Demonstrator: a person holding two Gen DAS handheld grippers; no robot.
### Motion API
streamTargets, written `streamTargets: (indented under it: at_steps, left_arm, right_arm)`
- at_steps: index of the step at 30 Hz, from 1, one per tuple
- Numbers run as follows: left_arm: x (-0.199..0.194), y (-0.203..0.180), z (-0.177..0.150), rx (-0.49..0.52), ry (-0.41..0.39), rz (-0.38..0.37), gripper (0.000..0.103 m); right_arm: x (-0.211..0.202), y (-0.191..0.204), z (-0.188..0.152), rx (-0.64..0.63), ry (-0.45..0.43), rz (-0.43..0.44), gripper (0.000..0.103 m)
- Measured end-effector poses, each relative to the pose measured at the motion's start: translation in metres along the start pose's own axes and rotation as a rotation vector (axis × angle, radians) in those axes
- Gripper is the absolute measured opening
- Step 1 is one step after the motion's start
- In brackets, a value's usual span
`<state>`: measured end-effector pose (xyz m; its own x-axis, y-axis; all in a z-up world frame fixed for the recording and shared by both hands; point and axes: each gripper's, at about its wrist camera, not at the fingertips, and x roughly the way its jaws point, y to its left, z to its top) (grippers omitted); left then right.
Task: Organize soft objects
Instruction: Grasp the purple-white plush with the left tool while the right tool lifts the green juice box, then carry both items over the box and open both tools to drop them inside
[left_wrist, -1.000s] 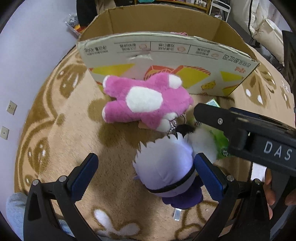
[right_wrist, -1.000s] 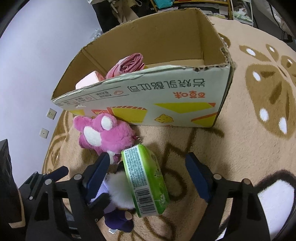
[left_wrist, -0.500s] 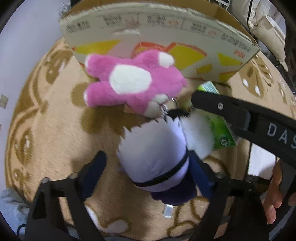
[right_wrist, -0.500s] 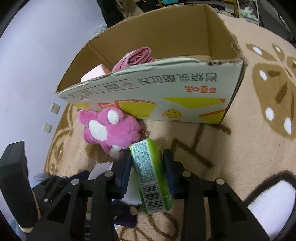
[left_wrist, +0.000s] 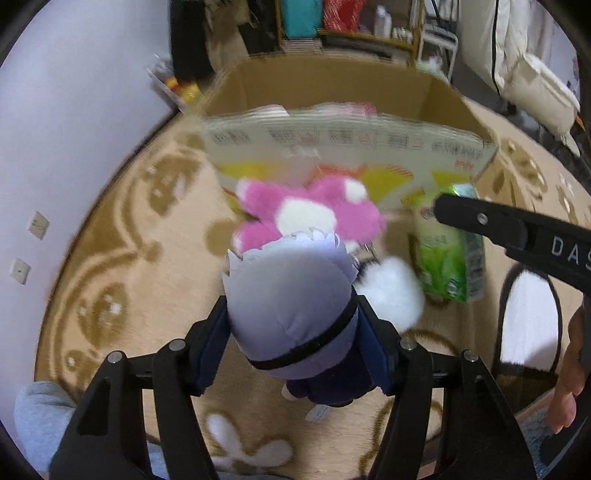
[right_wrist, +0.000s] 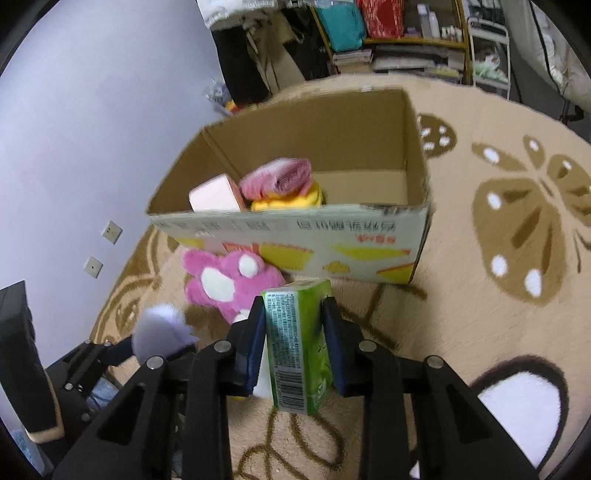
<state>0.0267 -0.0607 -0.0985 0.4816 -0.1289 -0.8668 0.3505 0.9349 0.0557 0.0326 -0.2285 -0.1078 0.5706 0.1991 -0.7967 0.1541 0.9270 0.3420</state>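
Left gripper (left_wrist: 291, 332) clamps the lavender plush (left_wrist: 291, 306); right gripper (right_wrist: 295, 332), lettered "DAS", clamps the green pack (right_wrist: 299, 343).

Rug (right_wrist: 480, 302) — box (right_wrist: 332, 243), pink plush (right_wrist: 225, 284)

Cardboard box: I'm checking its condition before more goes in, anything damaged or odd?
The cardboard box has a ragged, torn top edge on its near wall, and its print reads upside down. Otherwise it stands upright on the rug.
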Motion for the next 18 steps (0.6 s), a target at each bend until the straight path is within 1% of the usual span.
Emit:
streamTargets:
  at_steps: [2, 7, 9, 13, 16, 18]
  left_arm:
    - [-0.012, 0.006, 0.004, -0.014, -0.058, 0.026, 0.064]
    - [-0.038, 0.013, 0.010, -0.001, -0.129, 0.056, 0.064]
    - [-0.048, 0.012, 0.013, 0.013, -0.170, 0.081, 0.064]
    - [-0.067, 0.011, 0.025, 0.023, -0.235, 0.099, 0.064]
    - [-0.071, 0.010, 0.031, 0.034, -0.253, 0.119, 0.064]
    - [-0.073, 0.010, 0.036, 0.033, -0.259, 0.135, 0.064]
  right_arm:
    - [-0.009, 0.003, 0.001, -0.004, -0.029, 0.003, 0.031]
    - [-0.043, 0.011, 0.007, -0.024, -0.115, 0.010, 0.031]
    - [-0.059, 0.016, 0.008, -0.035, -0.164, 0.012, 0.031]
    - [-0.083, 0.026, 0.014, -0.057, -0.253, 0.020, 0.031]
    - [-0.096, 0.031, 0.021, -0.073, -0.316, 0.018, 0.031]
    - [-0.099, 0.033, 0.027, -0.080, -0.338, 0.014, 0.031]
